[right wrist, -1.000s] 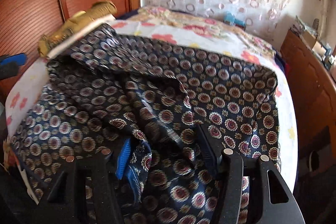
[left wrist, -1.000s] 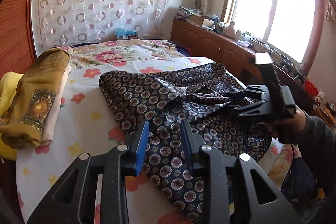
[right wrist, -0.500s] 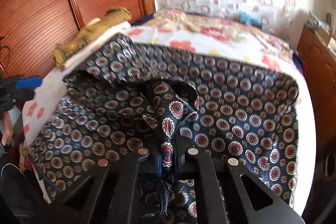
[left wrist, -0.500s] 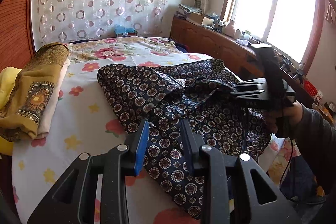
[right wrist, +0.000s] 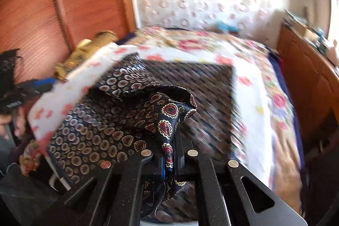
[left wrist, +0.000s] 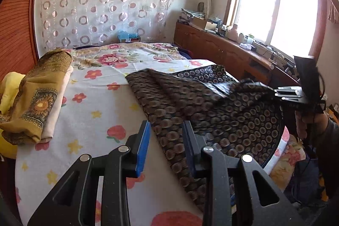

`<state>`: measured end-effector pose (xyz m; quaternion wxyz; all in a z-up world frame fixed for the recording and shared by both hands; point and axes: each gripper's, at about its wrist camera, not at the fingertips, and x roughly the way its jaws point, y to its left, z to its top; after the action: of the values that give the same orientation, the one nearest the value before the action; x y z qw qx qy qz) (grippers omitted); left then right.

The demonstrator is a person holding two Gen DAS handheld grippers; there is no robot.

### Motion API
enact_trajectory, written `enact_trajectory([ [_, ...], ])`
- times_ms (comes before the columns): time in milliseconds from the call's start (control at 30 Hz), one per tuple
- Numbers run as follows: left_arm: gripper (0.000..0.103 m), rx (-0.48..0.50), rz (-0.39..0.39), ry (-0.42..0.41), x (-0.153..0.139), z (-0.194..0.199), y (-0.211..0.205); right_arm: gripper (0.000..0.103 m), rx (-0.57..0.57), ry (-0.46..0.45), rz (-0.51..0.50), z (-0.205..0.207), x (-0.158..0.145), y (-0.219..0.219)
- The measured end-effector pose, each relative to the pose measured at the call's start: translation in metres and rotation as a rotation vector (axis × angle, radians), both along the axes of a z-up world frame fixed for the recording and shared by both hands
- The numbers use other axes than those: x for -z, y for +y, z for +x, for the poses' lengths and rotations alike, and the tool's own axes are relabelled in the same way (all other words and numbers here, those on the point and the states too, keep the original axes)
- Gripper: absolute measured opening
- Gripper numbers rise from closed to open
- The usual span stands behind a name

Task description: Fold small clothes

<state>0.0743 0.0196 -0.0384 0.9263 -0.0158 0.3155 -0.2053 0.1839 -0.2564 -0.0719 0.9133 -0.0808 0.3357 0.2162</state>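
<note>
A dark navy garment with a round paisley print (left wrist: 211,107) lies spread on the floral bed sheet (left wrist: 93,103). My left gripper (left wrist: 166,137) is open and empty, its blue pads above the garment's near left edge. My right gripper (right wrist: 169,154) is shut on a bunched fold of the garment (right wrist: 165,113) and holds it lifted off the bed. In the left wrist view the right gripper (left wrist: 281,93) is at the far right with the cloth stretched up to it.
A folded mustard cloth on a cream one (left wrist: 40,99) and a yellow item (left wrist: 9,86) lie at the bed's left side. A wooden sideboard (left wrist: 222,52) with clutter runs under the window. A wooden headboard panel (right wrist: 42,14) stands at the left.
My right gripper closed on a fold of the garment a second ago, then lifted and pulled it to the right. The cloth is now drawn taut. My left gripper stays open.
</note>
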Motion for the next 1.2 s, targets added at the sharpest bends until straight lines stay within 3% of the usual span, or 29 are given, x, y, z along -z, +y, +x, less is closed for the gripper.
enact_trajectory([
  [167, 0.032, 0.005, 0.005, -0.014, -0.004, 0.000, -0.007, 0.005, 0.064, 0.012, -0.023, -0.002, 0.013, -0.020],
  [300, 0.032, 0.008, 0.018, -0.027, -0.007, 0.002, -0.014, 0.005, 0.036, 0.014, -0.034, -0.013, 0.014, -0.011],
  [433, 0.032, 0.008, 0.029, -0.030, -0.007, 0.001, -0.019, 0.011, 0.042, -0.002, -0.081, -0.030, 0.001, -0.001],
  [800, 0.032, -0.003, 0.039, -0.038, -0.005, -0.001, -0.023, 0.020, 0.044, -0.080, -0.049, -0.071, -0.035, -0.004],
  [933, 0.032, -0.003, 0.038, -0.036, -0.005, -0.001, -0.023, 0.038, 0.008, -0.102, -0.032, -0.075, -0.041, 0.010],
  [1200, 0.032, -0.004, 0.038, -0.032, -0.002, -0.003, -0.024, 0.041, -0.085, -0.092, -0.063, -0.055, -0.030, 0.061],
])
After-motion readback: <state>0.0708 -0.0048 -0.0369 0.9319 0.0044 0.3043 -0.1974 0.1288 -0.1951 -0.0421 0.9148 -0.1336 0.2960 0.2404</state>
